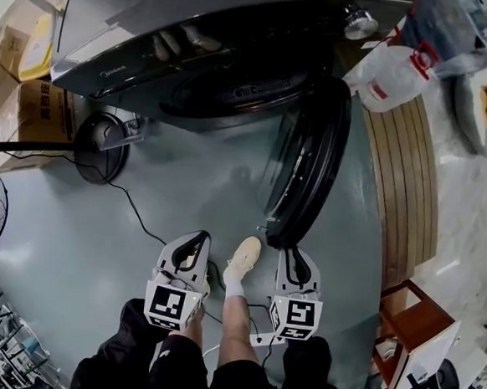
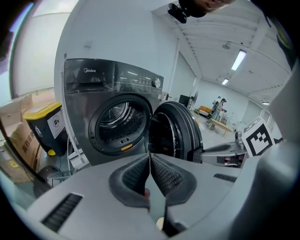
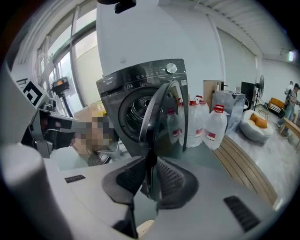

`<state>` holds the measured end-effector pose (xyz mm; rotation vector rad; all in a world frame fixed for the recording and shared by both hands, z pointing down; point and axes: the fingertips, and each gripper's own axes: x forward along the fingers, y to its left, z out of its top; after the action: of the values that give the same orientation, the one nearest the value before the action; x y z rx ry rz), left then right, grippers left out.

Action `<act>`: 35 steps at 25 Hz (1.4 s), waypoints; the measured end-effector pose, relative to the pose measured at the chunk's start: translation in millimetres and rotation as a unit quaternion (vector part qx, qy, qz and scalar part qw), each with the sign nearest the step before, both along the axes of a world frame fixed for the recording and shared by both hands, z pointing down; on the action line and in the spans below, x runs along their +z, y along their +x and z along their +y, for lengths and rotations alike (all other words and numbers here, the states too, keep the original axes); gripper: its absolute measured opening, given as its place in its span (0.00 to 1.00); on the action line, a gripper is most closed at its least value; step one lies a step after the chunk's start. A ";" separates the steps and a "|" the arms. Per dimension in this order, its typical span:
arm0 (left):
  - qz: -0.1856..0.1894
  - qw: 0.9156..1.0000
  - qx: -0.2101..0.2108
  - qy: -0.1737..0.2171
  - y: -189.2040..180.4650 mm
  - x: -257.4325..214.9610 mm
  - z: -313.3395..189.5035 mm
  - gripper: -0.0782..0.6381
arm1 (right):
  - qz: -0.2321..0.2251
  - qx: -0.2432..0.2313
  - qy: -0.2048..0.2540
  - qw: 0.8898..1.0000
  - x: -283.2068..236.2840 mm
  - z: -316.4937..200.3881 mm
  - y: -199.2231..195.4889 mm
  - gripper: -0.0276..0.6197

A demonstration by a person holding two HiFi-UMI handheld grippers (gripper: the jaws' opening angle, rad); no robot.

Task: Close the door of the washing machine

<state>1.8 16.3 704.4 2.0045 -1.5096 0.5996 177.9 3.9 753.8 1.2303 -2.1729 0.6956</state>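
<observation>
1. Door (image 1: 314, 153) of the washing machine (image 1: 153, 65) stands wide open. It is hinged at the right of the round opening and swings out toward you, edge-on, with its free rim nearest you.
2. Your right gripper (image 3: 150, 161) is at that near rim. Its jaws are drawn in to a narrow gap, and the door's dark edge runs down between the two pads, which press on it from either side.
3. Your left gripper (image 2: 150, 157) has hold of nothing. Its jaws are together with the tips touching. It points at the front of the machine, left of the door and apart from it.
4. Both grippers sit side by side near you and tilt downward. Your foot in a pale shoe (image 1: 244, 255) rests on the floor between them.
5. The drum (image 2: 117, 119) shows through the opening, its ribbed metal wall in plain sight.
6. Left of the machine you have a bin with a yellow lid (image 2: 44, 126) and cardboard boxes (image 1: 45, 107). The round base of a fan (image 1: 100, 145) stands on the floor there, and its cable trails toward you.
7. Right of the machine, water jugs with red caps (image 3: 215, 129) stand at the far end of a curved wooden platform (image 1: 404, 177), which runs along the right side of the floor.
</observation>
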 end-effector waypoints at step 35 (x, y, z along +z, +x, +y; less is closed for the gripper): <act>0.024 1.000 -0.007 0.011 -98.9 0.9 -47.8 0.15 | -0.008 0.008 -0.018 1.000 -2.4 -16.5 -112.4 0.21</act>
<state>-97.1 -31.5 705.3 2.0087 -1.5073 0.5262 65.5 -12.7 751.4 1.2276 -2.1570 0.7508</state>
